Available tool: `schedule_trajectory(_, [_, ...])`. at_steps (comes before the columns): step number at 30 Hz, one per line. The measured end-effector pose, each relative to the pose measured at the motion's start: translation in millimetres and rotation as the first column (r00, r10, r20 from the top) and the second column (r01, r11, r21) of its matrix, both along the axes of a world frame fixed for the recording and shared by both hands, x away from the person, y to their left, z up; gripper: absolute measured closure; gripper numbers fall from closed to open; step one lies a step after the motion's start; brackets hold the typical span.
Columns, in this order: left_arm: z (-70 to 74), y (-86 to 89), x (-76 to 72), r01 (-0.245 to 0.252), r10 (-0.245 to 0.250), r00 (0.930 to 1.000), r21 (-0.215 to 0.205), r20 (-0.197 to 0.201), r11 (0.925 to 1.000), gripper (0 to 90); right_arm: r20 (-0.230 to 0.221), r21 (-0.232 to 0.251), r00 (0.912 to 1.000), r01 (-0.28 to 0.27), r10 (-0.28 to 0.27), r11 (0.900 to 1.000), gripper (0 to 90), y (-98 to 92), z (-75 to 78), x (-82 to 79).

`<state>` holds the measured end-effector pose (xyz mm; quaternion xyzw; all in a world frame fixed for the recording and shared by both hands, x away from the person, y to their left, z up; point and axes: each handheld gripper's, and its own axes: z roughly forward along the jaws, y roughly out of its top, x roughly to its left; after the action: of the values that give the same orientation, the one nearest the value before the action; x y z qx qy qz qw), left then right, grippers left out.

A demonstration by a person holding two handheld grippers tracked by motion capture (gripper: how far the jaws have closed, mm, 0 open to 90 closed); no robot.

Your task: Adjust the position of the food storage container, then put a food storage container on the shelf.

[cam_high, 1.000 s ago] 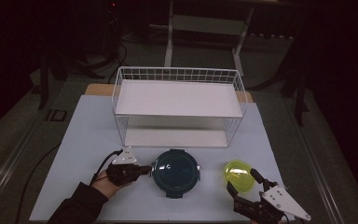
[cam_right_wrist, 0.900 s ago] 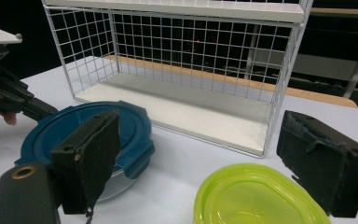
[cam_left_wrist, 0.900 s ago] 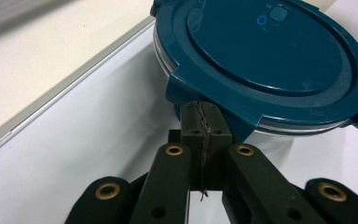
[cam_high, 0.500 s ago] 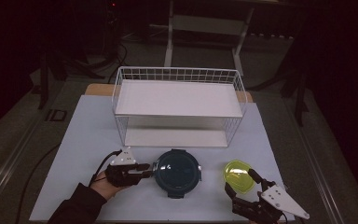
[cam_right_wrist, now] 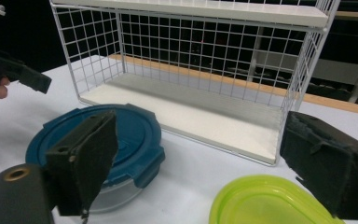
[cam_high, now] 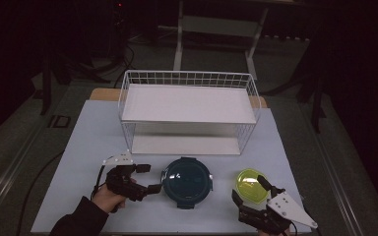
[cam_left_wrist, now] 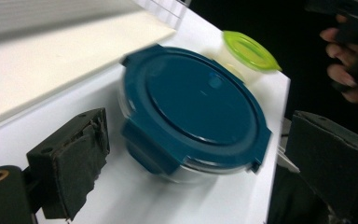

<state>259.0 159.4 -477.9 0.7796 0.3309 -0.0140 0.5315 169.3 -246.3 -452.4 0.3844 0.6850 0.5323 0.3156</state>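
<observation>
A round glass container with a dark blue clip lid sits on the white table, near the front middle. My left gripper is just left of it, and its jaws have just been opening. In the left gripper view the blue-lidded container lies ahead between the wide jaws of my left gripper, and neither pad touches it. A small container with a lime green lid stands to the right. My right gripper stands open at its near side, and the green lid lies low between the jaws.
A white wire rack with two shelves stands behind the containers, its lower shelf open toward me. The white table top has free room on the left. The floor around is dark.
My left gripper's jaws have opened from shut at the blue container's left edge, and the hand has lifted slightly. The right gripper has kept still.
</observation>
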Motion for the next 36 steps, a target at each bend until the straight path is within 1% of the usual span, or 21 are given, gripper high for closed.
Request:
schedule_trajectory(1, [0.0,0.0,0.0,0.000,0.000,1.0000,0.000,0.000,1.0000,6.0,0.000,0.000,1.0000,0.000,0.000,1.000,12.6,0.0,0.0,0.0])
schedule_trajectory(3, [6.0,-0.5,2.3,-0.036,0.036,0.9993,0.005,0.003,0.9993,6.5,-0.019,0.000,0.9995,-0.024,0.024,1.000,14.9,2.1,3.0,2.8])
schedule_trajectory(6, [7.6,0.2,6.1,-0.076,0.076,0.9970,0.000,-0.017,0.9971,7.3,-0.034,-0.005,0.9986,-0.041,0.041,0.999,15.0,3.9,6.3,8.1])
schedule_trajectory(8, [6.9,0.7,8.8,-0.088,0.088,0.9951,0.008,-0.046,0.9961,7.9,-0.069,0.014,0.9958,-0.060,0.061,0.998,15.5,4.4,8.6,13.5])
schedule_trajectory(11, [3.7,1.6,13.4,-0.084,0.085,0.9916,0.013,-0.097,0.9964,9.1,-0.153,0.050,0.9829,-0.096,0.103,0.994,18.5,6.2,10.9,25.4])
schedule_trajectory(13, [0.9,2.8,16.5,-0.092,0.090,0.9872,-0.010,-0.132,0.9958,10.0,-0.216,0.108,0.9653,-0.126,0.147,0.986,18.1,7.4,10.9,34.8])
schedule_trajectory(15, [-2.0,3.1,20.1,-0.083,0.078,0.9800,-0.021,-0.183,0.9963,10.9,-0.276,0.173,0.9401,-0.156,0.200,0.973,18.1,9.5,10.0,44.8])
schedule_trajectory(18, [-6.1,0.6,23.4,-0.071,0.066,0.9701,-0.013,-0.233,0.9974,13.0,-0.384,0.228,0.8897,-0.168,0.247,0.959,18.1,15.4,6.0,59.7])
schedule_trajectory(20, [-8.1,-2.6,23.8,-0.069,0.066,0.9657,-0.004,-0.251,0.9976,13.0,-0.465,0.252,0.8456,-0.158,0.262,0.955,17.7,20.2,1.3,69.8])
schedule_trajectory(21, [-8.9,-4.3,24.1,-0.067,0.065,0.9643,0.003,-0.257,0.9977,13.0,-0.494,0.272,0.8223,-0.163,0.283,0.948,15.6,22.0,-1.6,74.3])
schedule_trajectory(22, [-8.9,-4.3,24.1,-0.067,0.065,0.9643,0.003,-0.257,0.9977,13.0,-0.494,0.272,0.8223,-0.163,0.283,0.948,15.6,22.0,-1.6,74.3])
schedule_trajectory(23, [-10.5,-7.7,24.5,-0.077,0.078,0.9571,0.017,-0.279,0.9969,13.2,-0.554,0.282,0.7765,-0.163,0.299,0.945,13.7,27.1,-9.6,83.3])
schedule_trajectory(24, [-11.8,-8.7,25.2,-0.081,0.085,0.9527,0.025,-0.292,0.9964,13.4,-0.579,0.291,0.7576,-0.153,0.301,0.944,13.7,28.6,-12.4,85.9])
schedule_trajectory(25, [-11.8,-8.7,25.2,-0.081,0.085,0.9527,0.025,-0.292,0.9964,13.4,-0.579,0.291,0.7576,-0.153,0.301,0.944,13.7,28.6,-12.4,85.9])
schedule_trajectory(27, [-16.9,-9.7,27.7,-0.096,0.098,0.9341,0.021,-0.343,0.9951,13.4,-0.635,0.315,0.7076,-0.129,0.310,0.940,15.7,31.6,-21.2,92.2])
schedule_trajectory(28, [-18.0,-9.8,28.1,-0.102,0.103,0.9293,0.021,-0.355,0.9946,13.6,-0.671,0.327,0.6750,-0.101,0.306,0.940,20.3,32.5,-26.8,95.9])
schedule_trajectory(30, [-21.5,-9.6,29.2,-0.109,0.107,0.9174,0.016,-0.383,0.9939,14.7,-0.699,0.338,0.6490,-0.071,0.300,0.939,26.4,32.2,-31.3,99.6])
schedule_trajectory(31, [-22.5,-9.5,29.5,-0.113,0.111,0.9139,0.017,-0.390,0.9934,14.7,-0.712,0.337,0.6370,-0.060,0.296,0.939,28.3,32.4,-33.5,102.0])
schedule_trajectory(33, [-25.4,-9.2,30.2,-0.126,0.120,0.9053,0.012,-0.408,0.9920,18.1,-0.729,0.333,0.6210,-0.046,0.288,0.942,32.3,32.7,-36.0,105.1])
schedule_trajectory(35, [-28.4,-8.0,31.6,-0.140,0.129,0.8933,0.006,-0.431,0.9901,20.3,-0.752,0.340,0.5903,-0.036,0.295,0.940,35.6,33.4,-38.9,108.6])
schedule_trajectory(36, [-30.1,-7.3,32.2,-0.148,0.132,0.8856,-0.002,-0.445,0.9890,22.5,-0.759,0.346,0.5798,-0.027,0.297,0.938,38.8,33.4,-40.7,110.3])
